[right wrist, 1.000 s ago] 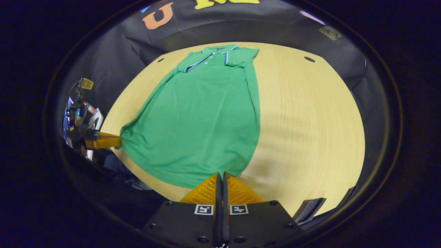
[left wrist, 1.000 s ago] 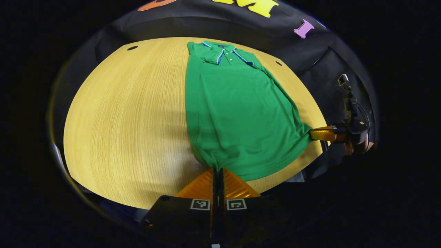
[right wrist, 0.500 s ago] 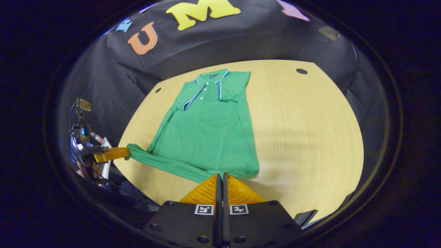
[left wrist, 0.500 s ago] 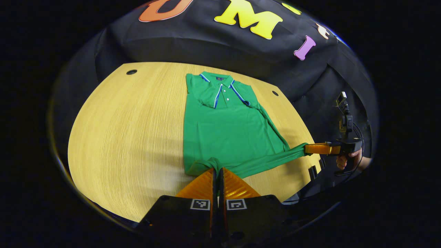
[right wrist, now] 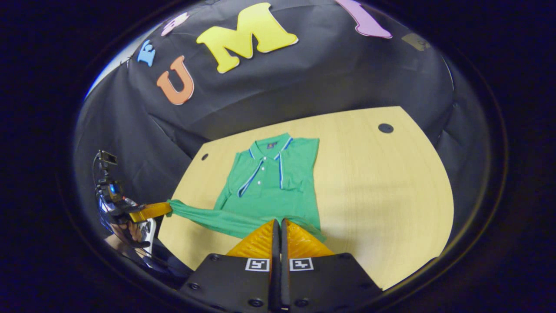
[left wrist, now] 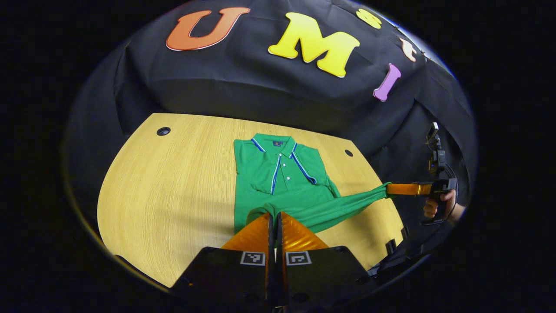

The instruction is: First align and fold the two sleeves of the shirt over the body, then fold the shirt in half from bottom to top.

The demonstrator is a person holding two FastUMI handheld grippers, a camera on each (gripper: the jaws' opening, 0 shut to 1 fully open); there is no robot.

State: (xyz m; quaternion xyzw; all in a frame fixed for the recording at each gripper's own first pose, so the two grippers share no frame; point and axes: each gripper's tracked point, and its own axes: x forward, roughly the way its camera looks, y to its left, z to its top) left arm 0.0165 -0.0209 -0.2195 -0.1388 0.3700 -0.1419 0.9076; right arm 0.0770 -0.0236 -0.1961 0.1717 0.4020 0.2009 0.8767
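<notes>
Green polo shirt (left wrist: 282,182) on the table, collar far, lower hem lifted and stretched taut.

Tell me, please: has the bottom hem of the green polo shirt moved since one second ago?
Yes. The hem, pinched by both grippers, has been carried up over the body toward the collar, away from the near edge of the wooden table.
</notes>
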